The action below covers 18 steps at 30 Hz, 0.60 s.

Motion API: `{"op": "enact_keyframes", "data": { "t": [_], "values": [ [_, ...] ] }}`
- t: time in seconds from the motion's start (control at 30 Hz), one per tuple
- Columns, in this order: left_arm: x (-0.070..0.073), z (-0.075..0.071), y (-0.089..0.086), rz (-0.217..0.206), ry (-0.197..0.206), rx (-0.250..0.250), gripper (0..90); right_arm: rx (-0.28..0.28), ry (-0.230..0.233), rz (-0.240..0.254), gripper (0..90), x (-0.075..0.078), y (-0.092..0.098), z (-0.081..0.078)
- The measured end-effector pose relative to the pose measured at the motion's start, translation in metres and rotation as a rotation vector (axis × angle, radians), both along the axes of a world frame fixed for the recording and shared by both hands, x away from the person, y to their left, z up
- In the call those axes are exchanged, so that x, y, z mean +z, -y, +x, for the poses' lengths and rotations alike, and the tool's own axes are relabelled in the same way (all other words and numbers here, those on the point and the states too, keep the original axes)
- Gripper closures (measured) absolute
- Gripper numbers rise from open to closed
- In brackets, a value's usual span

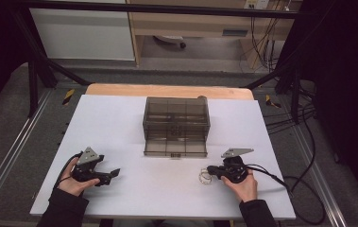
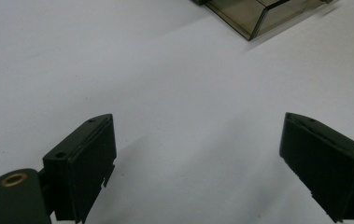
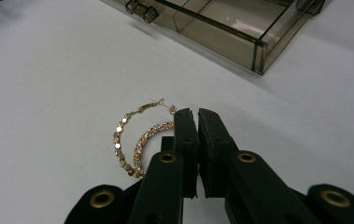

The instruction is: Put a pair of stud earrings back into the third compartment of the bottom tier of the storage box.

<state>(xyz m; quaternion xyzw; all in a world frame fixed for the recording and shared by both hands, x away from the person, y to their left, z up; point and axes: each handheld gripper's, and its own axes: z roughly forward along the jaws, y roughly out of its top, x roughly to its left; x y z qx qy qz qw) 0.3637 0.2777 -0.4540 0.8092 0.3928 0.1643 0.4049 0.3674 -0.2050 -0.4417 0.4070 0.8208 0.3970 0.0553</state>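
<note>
- Right gripper (image 1: 213, 173): lying low near the front right corner of the white worktop (image 1: 120, 127), held by the person's right hand (image 1: 243, 185). In the right gripper view its 2 black jaws are standing together, pads nearly meeting, with only a thin slit between them.
- Hoop earrings (image 3: 139, 139): 2 gold hoops, 1 of flat gold discs and 1 set with small stones, lying flat and overlapping on the worktop. They are sitting just beside the right gripper (image 3: 198, 114), against the outer face of 1 jaw; whether any wire is pinched in the slit cannot be told. In the high view the hoops (image 1: 205, 177) are showing just left of the jaw tips.
- Left gripper (image 1: 113, 174): resting near the front left corner in the person's left hand (image 1: 72, 182). In the left gripper view (image 2: 198, 140) the jaws are standing wide apart, holding nothing, with bare white worktop between them.
- Smoked clear box (image 1: 176, 124): sitting at the middle of the worktop, toward the far edge, with its lowest drawer (image 1: 175, 147) pulled out toward the person. The drawer (image 3: 240, 32) is showing divided compartments, and its handle is pointing at the front edge.
- Open room: a broad white strip is lying between the 2 grippers along the front edge, and both side margins beside the box are offering free surface.
</note>
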Motion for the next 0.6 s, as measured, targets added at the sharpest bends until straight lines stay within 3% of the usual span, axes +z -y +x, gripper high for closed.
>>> {"op": "enact_keyframes", "data": {
  "t": [0.6],
  "values": [
    [-0.001,0.000,0.001,0.000,-0.004,-0.001,10.5,-0.018,0.047,0.007,86.8,0.016,0.005,0.000]
  ]
}}
